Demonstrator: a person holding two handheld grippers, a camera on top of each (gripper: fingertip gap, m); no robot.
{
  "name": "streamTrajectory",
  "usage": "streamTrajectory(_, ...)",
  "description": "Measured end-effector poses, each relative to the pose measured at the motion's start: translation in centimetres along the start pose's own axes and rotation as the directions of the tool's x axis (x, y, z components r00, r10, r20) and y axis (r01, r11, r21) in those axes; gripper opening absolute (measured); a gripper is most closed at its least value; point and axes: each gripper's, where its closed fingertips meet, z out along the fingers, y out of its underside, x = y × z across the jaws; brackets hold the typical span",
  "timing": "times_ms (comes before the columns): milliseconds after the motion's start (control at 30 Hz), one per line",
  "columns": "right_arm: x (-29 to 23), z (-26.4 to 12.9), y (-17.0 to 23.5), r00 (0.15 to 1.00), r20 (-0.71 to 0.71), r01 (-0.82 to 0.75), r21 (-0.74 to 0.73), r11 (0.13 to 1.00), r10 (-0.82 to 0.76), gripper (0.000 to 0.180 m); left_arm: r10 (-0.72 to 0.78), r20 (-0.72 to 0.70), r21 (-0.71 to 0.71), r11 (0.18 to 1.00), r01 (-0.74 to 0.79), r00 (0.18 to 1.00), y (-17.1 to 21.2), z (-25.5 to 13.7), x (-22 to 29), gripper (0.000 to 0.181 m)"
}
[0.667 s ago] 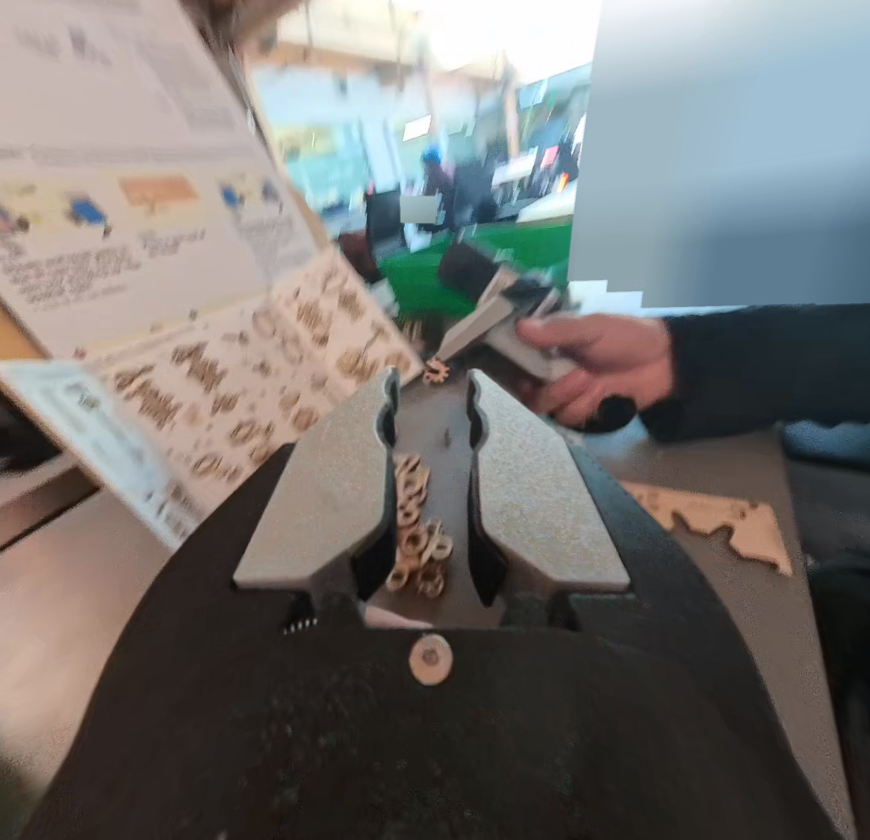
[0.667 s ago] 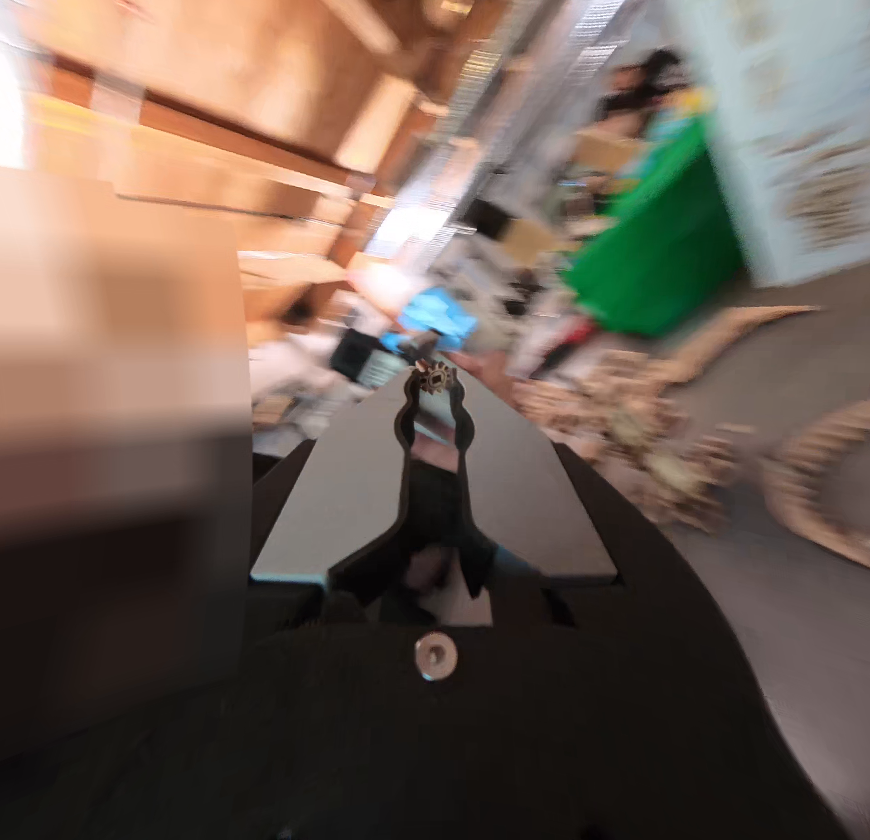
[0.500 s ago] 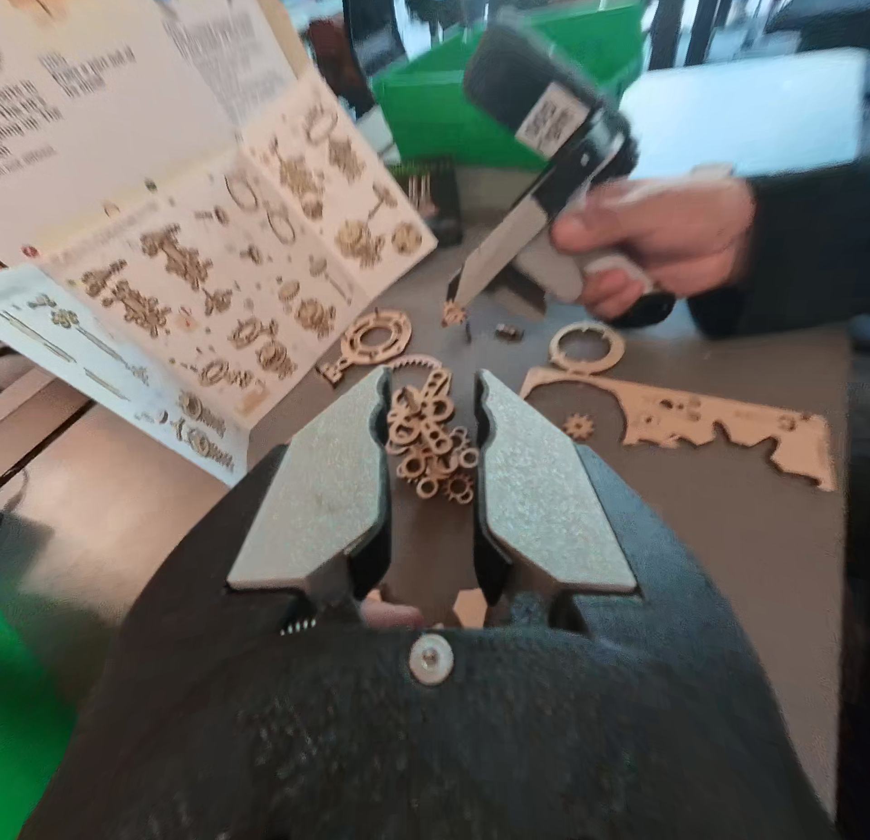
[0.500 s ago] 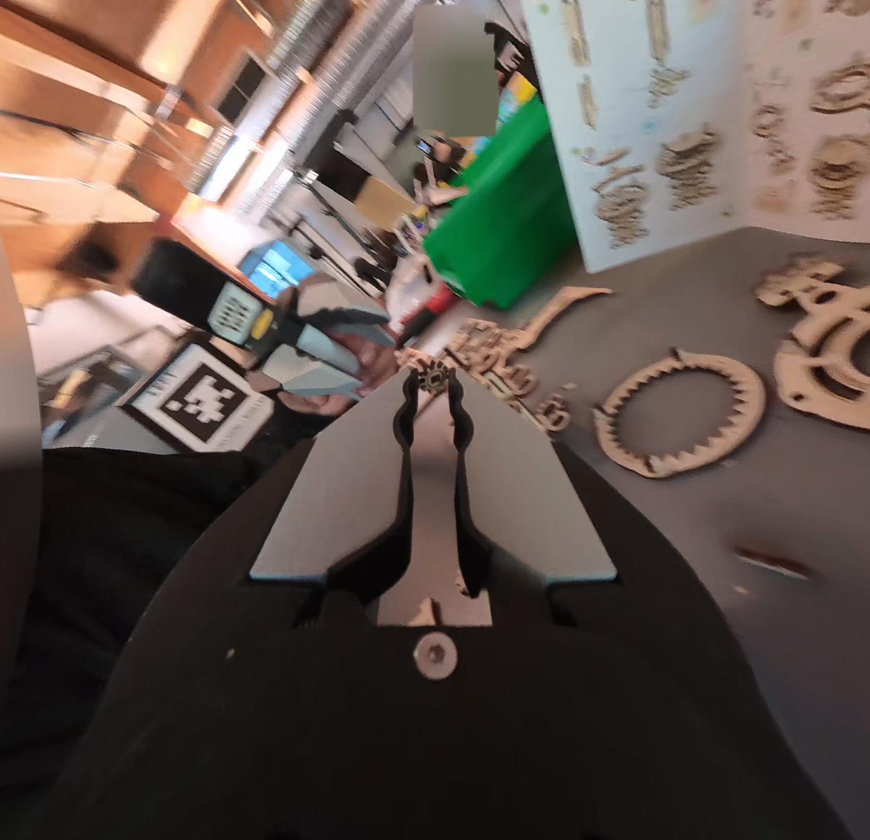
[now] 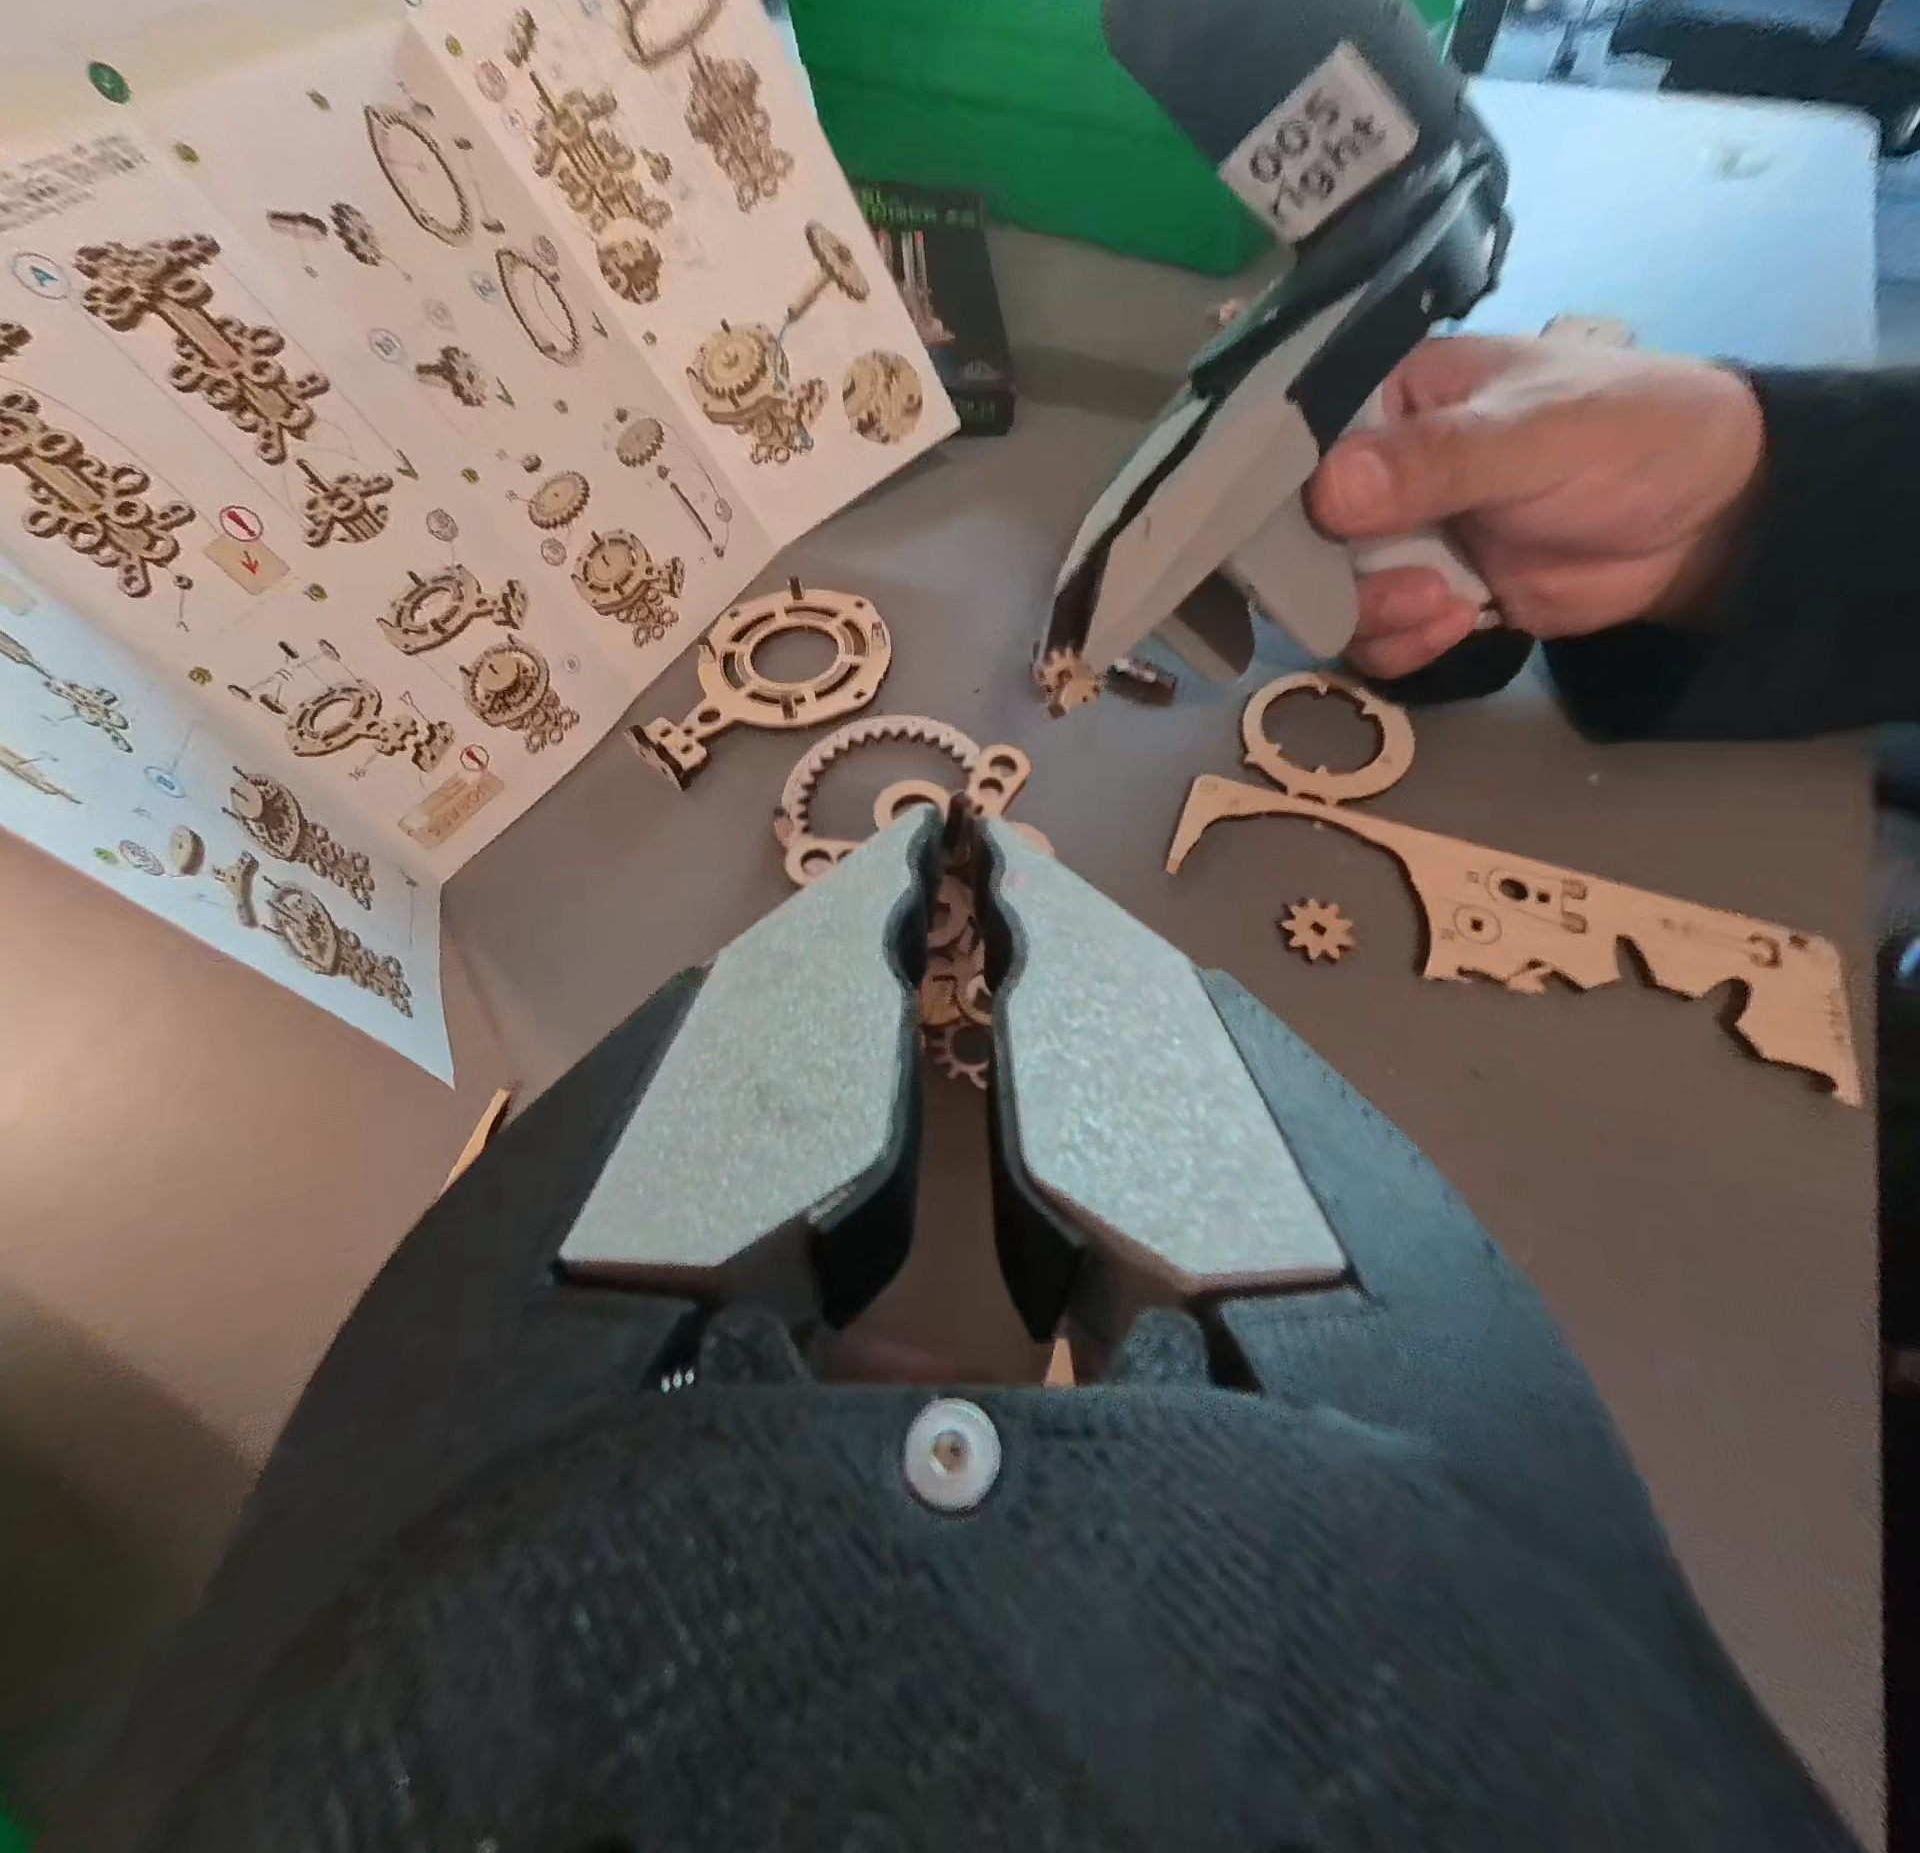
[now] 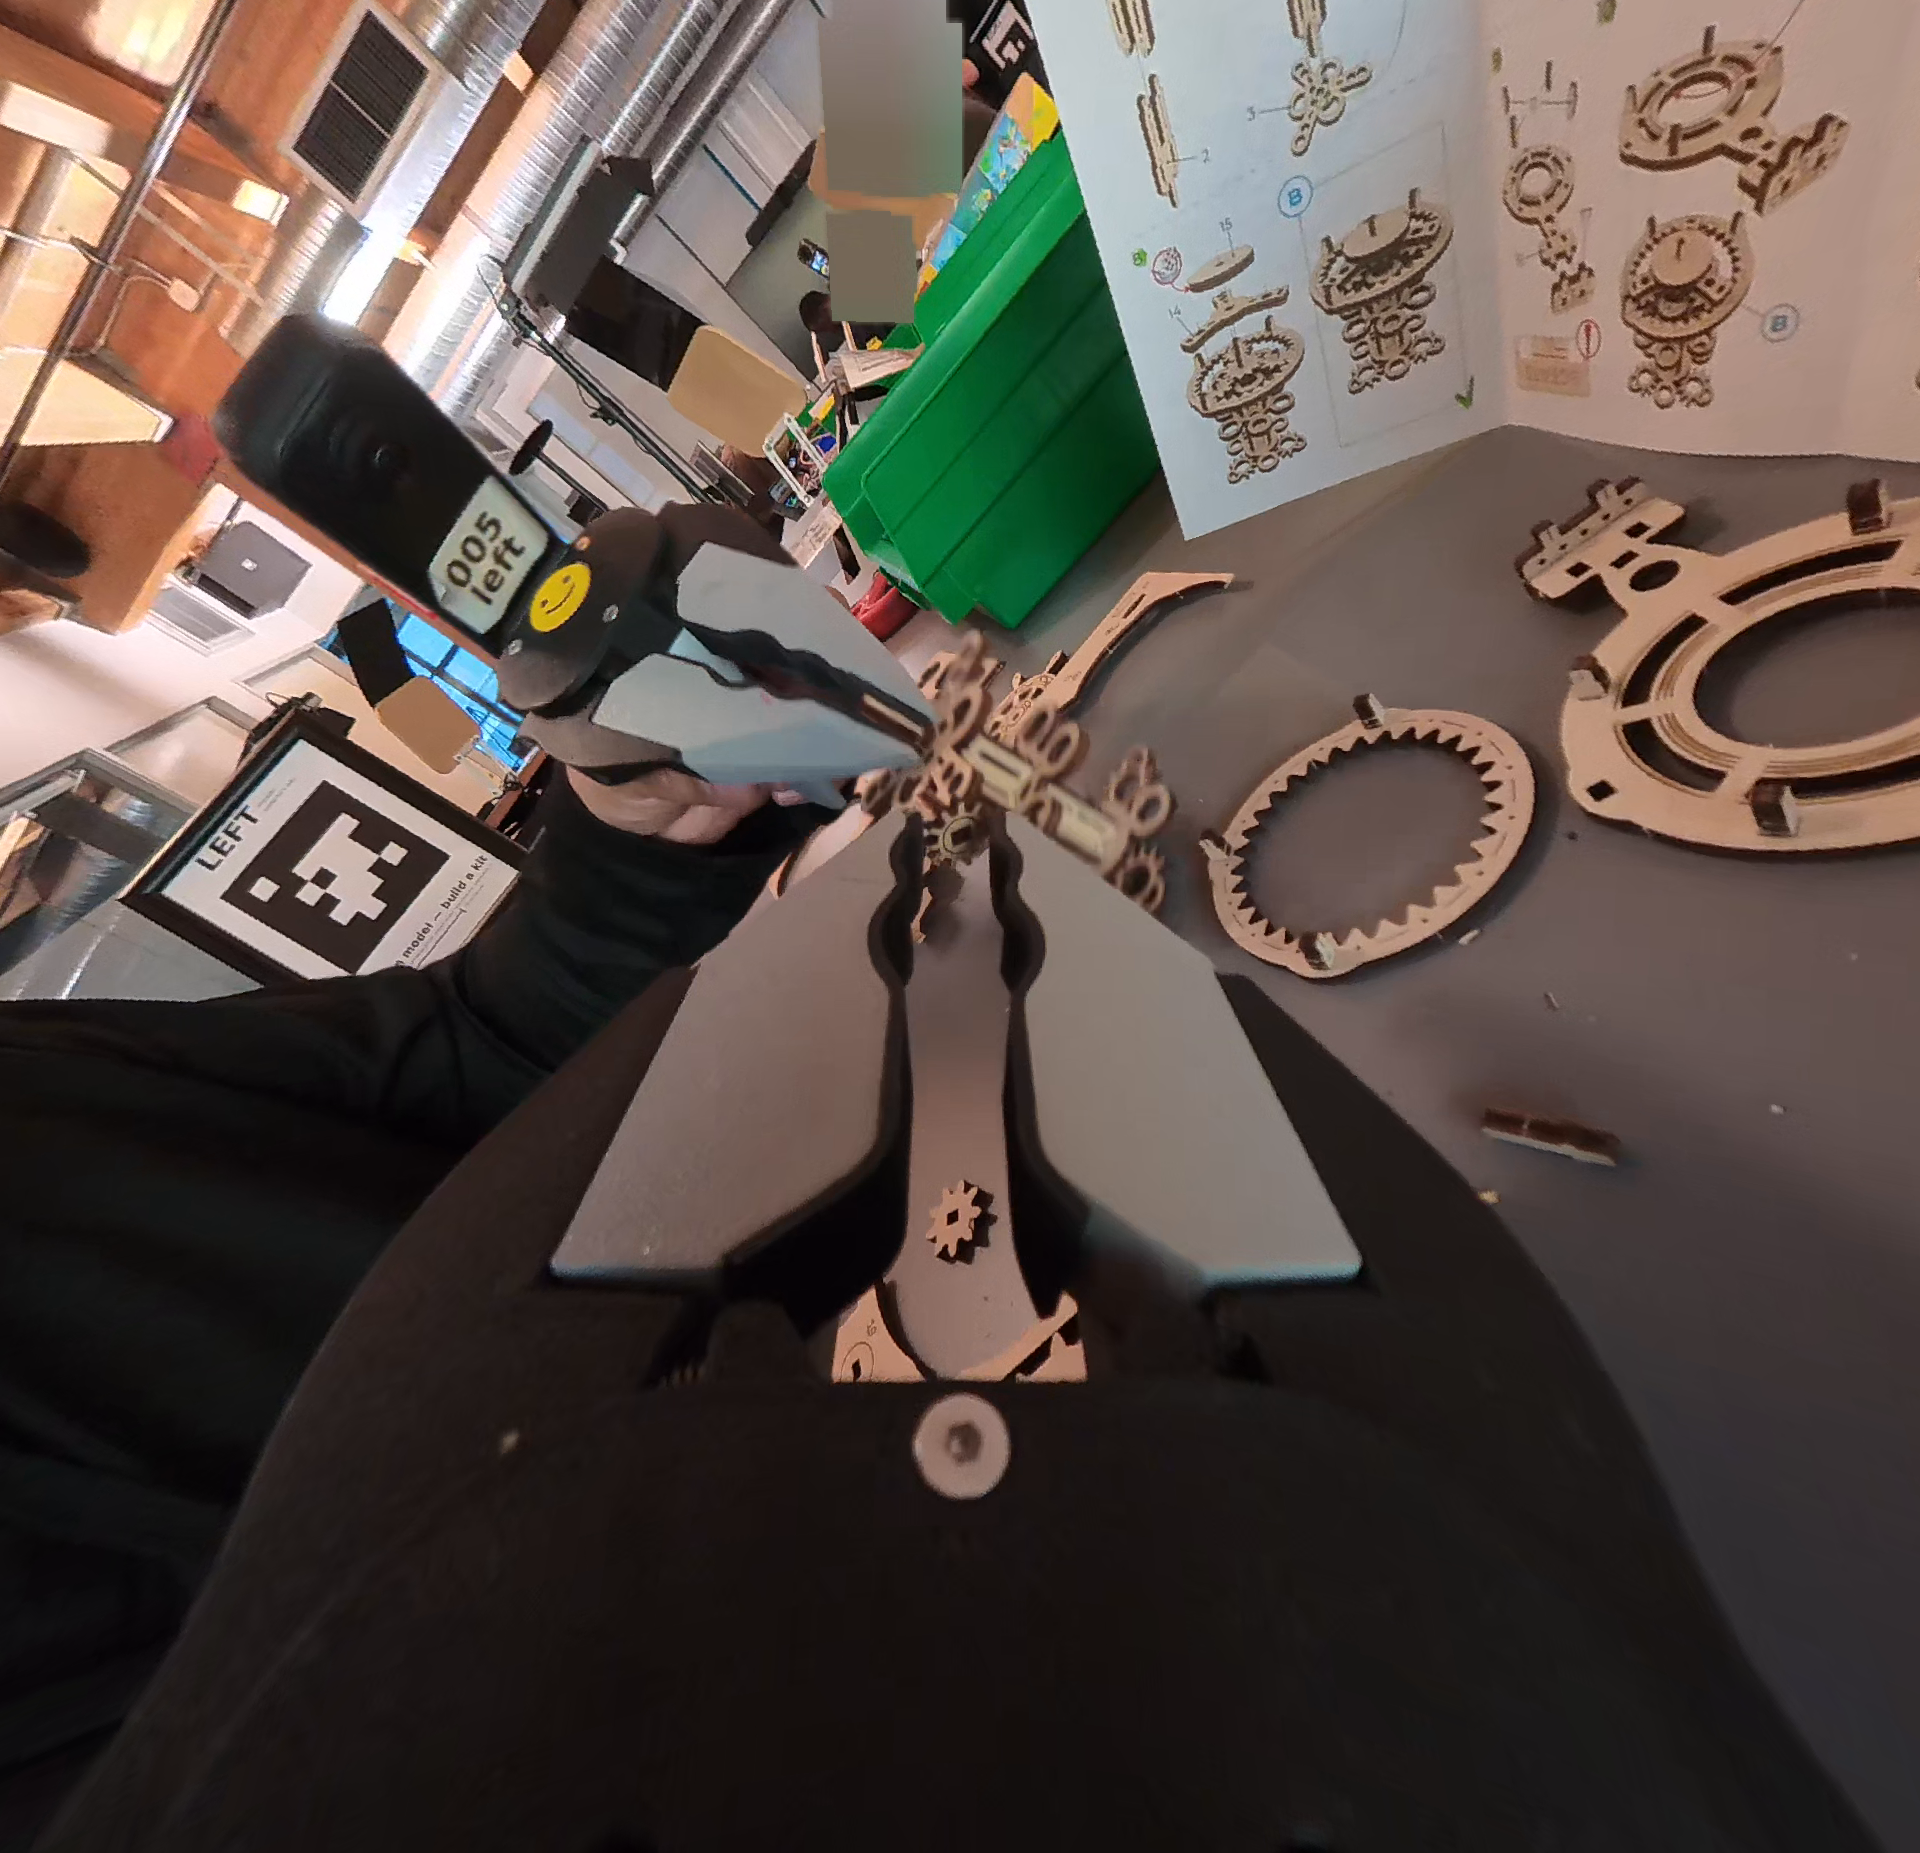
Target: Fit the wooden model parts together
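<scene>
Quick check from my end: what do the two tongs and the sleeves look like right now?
Both tongs are black, rough-textured plastic with two flat grey fingers, wavy-edged at the tips, and a silver screw at the base. The left tongs carry a black camera, a white label and a yellow smiley sticker. The right tongs carry a white label too. Both sleeves are dark.

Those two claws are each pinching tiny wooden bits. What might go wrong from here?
The right claw pinches a small toothed wooden gear only by its tips, so it may pop out or twist. The left claw grips a lacy wooden ring assembly at one edge; pressing the gear on could tilt or crack it. A loose wooden cog nearby could get knocked away.
</scene>
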Motion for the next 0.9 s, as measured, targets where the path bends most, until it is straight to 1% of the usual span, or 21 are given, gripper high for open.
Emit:
streamTrajectory(33, 0.0, 0.0, 0.0, 1.0, 0.003, -0.002, -0.001, 1.0, 0.002, 0.009, -0.027, -0.009, 0.042, 0.999, 0.027, 1.0, -0.5, -0.2, -0.1, 0.0)
streamTrajectory(133, -1.0, 0.1, -0.4, 0.998, 0.058, -0.008, 0.023, 1.0, 0.007, 0.009, -0.09, -0.055, 0.205, 0.974, 0.099, 0.994, -2.5, -1.4, 0.0, 0.0)
streamTrajectory(200, -1.9, 0.0, -0.9, 0.994, 0.112, -0.017, 0.05, 0.999, 0.011, 0.009, -0.09, -0.077, 0.292, 0.95, 0.108, 0.993, -3.4, -2.1, 0.3, 0.0)
streamTrajectory(267, -2.6, -0.1, -1.2, 0.989, 0.149, -0.019, 0.066, 0.998, 0.009, 0.009, -0.03, -0.062, 0.372, 0.927, 0.051, 0.998, -4.2, -2.6, 0.8, 0.0)
streamTrajectory(433, -4.6, -0.8, -2.1, 0.97, 0.242, -0.002, 0.114, 0.994, -0.026, 0.009, 0.129, 0.079, 0.492, 0.857, -0.151, 0.988, -5.2, -3.8, 1.5, 0.0)
streamTrajectory(467, -5.0, -1.0, -2.3, 0.966, 0.255, 0.007, 0.125, 0.992, -0.039, 0.008, 0.144, 0.099, 0.49, 0.854, -0.174, 0.985, -5.0, -3.7, 1.6, 0.0)
streamTrajectory(533, -5.5, -1.2, -2.5, 0.96, 0.276, 0.018, 0.135, 0.991, -0.056, 0.008, 0.137, 0.118, 0.407, 0.897, -0.174, 0.983, -3.8, -2.7, 1.3, 0.0)
streamTrajectory(600, -5.6, -1.3, -2.6, 0.96, 0.275, 0.023, 0.137, 0.99, -0.06, 0.008, 0.095, 0.084, 0.321, 0.94, -0.118, 0.992, -2.6, -1.9, 1.4, 0.0)
streamTrajectory(667, -5.5, -1.4, -2.6, 0.961, 0.271, 0.024, 0.138, 0.99, -0.061, 0.008, 0.066, 0.033, 0.248, 0.966, -0.072, 0.997, -1.7, -1.6, 1.9, 0.0)
streamTrajectory(700, -5.4, -1.4, -2.7, 0.961, 0.272, 0.02, 0.141, 0.99, -0.059, 0.008, 0.063, 0.029, 0.214, 0.974, -0.068, 0.998, -1.3, -1.7, 1.9, 0.0)
streamTrajectory(767, -5.5, -1.6, -2.9, 0.958, 0.281, 0.013, 0.149, 0.989, -0.054, 0.008, 0.096, 0.018, 0.137, 0.986, -0.098, 0.995, -0.4, -1.6, 2.2, 0.0)
streamTrajectory(833, -5.7, -1.6, -2.9, 0.955, 0.29, 0.01, 0.15, 0.989, -0.054, 0.008, 0.145, 0.041, 0.059, 0.987, -0.147, 0.989, 0.6, -1.4, 1.9, 0.0)
streamTrajectory(867, -5.8, -1.6, -2.9, 0.954, 0.294, 0.012, 0.149, 0.989, -0.055, 0.008, 0.166, 0.029, 0.031, 0.986, -0.166, 0.986, 1.0, -1.1, 2.0, 0.001)
streamTrajectory(900, -5.9, -1.6, -2.8, 0.952, 0.3, 0.014, 0.147, 0.989, -0.058, 0.008, 0.169, 0.022, 0.039, 0.985, -0.17, 0.985, 0.9, -1.0, 2.1, 0.0)
